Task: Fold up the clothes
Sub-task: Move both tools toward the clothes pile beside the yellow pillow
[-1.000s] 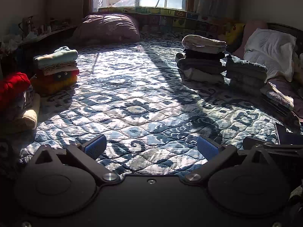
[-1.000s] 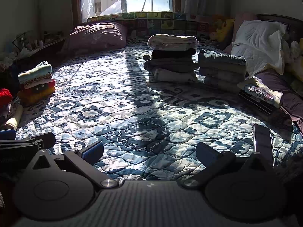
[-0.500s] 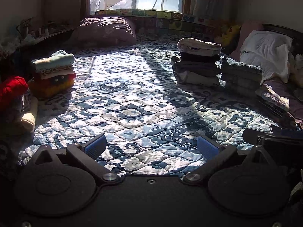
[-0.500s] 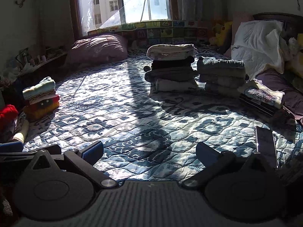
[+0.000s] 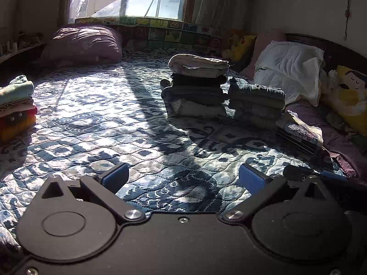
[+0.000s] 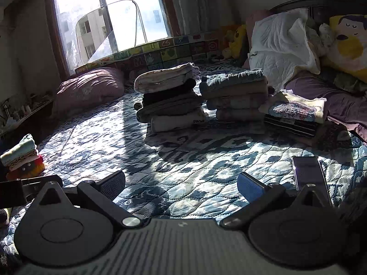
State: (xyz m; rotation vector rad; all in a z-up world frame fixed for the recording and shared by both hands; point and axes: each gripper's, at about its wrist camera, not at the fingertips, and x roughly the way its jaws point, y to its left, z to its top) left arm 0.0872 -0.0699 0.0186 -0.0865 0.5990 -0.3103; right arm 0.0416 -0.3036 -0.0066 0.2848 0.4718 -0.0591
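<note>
Both views have been tilted upward since earlier. The left gripper (image 5: 183, 178) and right gripper (image 6: 181, 184) are held wide and empty; folded stacks (image 6: 170, 100) lie well beyond, toward the bed's (image 5: 96, 123) far edge.

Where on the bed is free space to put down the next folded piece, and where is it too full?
Free: the wide quilt patch between the open left gripper and right gripper and the middle stacks; also the sunlit strip toward the purple pillow. Crowded: the right side, with stacks, striped pile and phone; the left edge pile.
</note>
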